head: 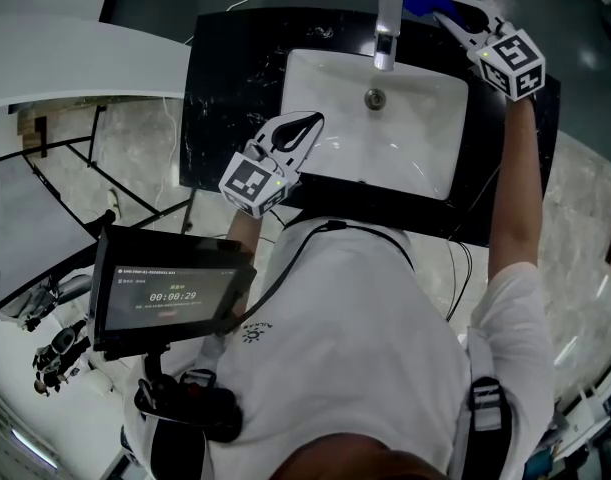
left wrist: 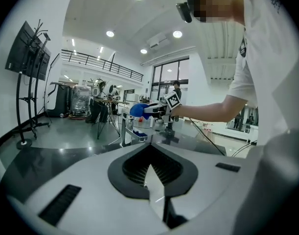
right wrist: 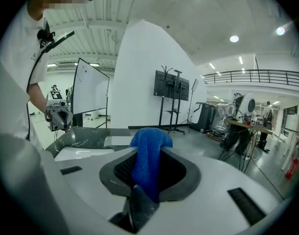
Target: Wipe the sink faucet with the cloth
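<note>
Between the fingers (right wrist: pixel 123 170) of the right gripper (right wrist: pixel 149 180) a blue cloth (right wrist: pixel 148 153) is pinched, its folded top bulging up above them at the middle of the right gripper view. At the top of the head view this gripper carries the cloth just to the right of the faucet (head: pixel 388 23), near its upper end. Whether fabric and metal touch is hard to judge from this steep angle.

Left of centre in the same view, the left gripper (head: pixel 307 126) has its fingers pressed together with nothing between them. It hangs over the near left rim of the white sink (head: pixel 425 153), well apart from the faucet. The sink is set into a dark marbled worktop (head: pixel 225 88). A tablet screen (head: pixel 170 293) sits at the lower left of the frame.
</note>
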Tool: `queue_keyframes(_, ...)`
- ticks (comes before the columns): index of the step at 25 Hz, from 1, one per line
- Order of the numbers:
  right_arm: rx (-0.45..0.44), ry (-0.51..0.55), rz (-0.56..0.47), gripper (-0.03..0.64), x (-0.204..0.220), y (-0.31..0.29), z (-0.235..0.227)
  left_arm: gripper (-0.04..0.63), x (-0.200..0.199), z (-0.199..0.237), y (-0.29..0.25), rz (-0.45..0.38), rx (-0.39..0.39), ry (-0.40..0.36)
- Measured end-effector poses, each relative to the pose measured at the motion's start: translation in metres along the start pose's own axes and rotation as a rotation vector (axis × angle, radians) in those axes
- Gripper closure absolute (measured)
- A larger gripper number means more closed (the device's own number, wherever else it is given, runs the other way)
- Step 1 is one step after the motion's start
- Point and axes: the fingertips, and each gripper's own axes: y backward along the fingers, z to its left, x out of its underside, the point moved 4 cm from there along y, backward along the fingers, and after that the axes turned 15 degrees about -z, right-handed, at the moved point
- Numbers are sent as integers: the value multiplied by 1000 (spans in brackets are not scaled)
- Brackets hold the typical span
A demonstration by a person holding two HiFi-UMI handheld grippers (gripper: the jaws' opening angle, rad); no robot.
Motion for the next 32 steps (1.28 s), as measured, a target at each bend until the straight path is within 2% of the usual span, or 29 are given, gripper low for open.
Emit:
queue_keyframes(3, 49, -4, 27, 531, 11, 13, -12, 594, -1, -1, -3, 0, 8, -5)
queue_keyframes(6, 68, 1, 113, 531, 38, 21, -15, 594, 0, -3, -4, -1, 8, -6)
queue_keyframes(11, 13, 15, 255, 531, 86, 12, 8, 594, 4, -6, -11, -3, 11, -4)
queue_keyframes(18, -71, 9, 318, 531, 116, -18, 35, 594, 8, -18, -29, -9, 50, -8)
queue_keyframes(22, -82, 10, 304, 531, 112, -25, 36, 594, 9, -22, -37, -12, 63, -8)
queue_keyframes(32, -81, 70, 163, 531, 41, -18, 19, 594, 19, -35, -53, 14, 102, -4)
